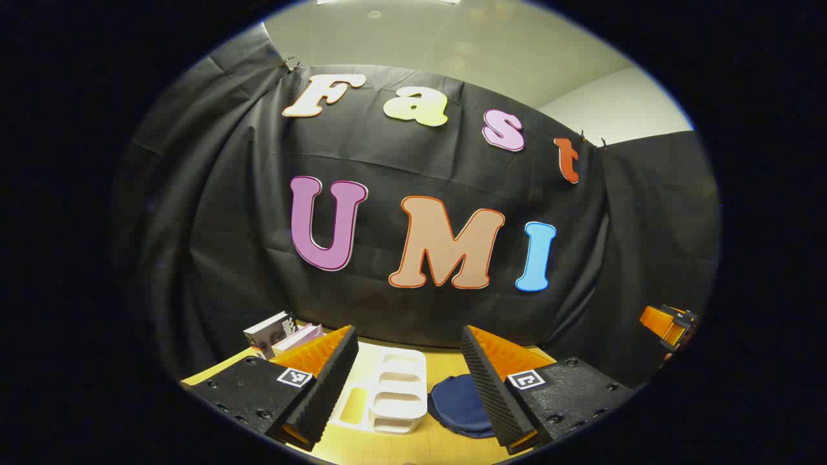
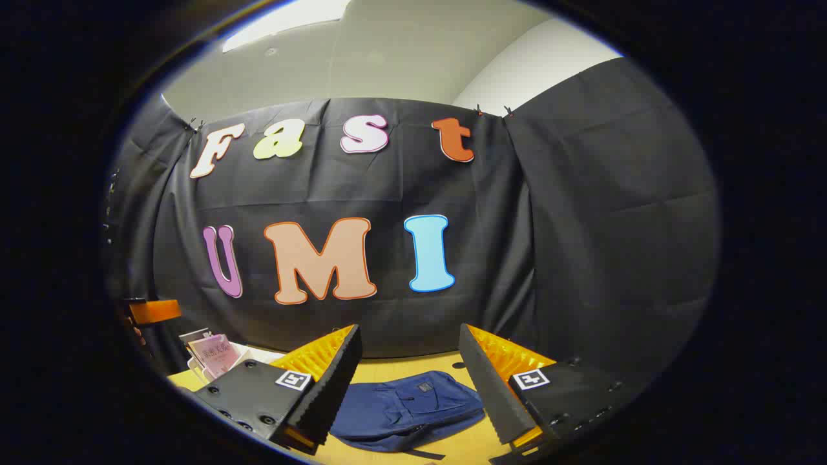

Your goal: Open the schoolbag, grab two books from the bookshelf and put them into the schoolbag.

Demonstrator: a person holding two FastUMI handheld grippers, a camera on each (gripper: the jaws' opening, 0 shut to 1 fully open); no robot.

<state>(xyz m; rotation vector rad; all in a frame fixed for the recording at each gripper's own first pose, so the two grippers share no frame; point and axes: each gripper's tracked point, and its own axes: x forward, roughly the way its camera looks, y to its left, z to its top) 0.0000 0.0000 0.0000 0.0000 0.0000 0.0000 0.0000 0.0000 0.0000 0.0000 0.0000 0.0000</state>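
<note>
While both grippers gape — one schoolbag [image 2: 404, 407], two books [image 1: 284, 332].

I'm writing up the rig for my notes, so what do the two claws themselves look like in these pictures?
Both look alike. The left claw and the right claw each have two wedge-shaped fingers with ribbed inner faces, mounted on black blocks with visible screw heads. Each block carries a small square black-and-white marker near the finger's base. No cables or sleeves can be made out.
</note>
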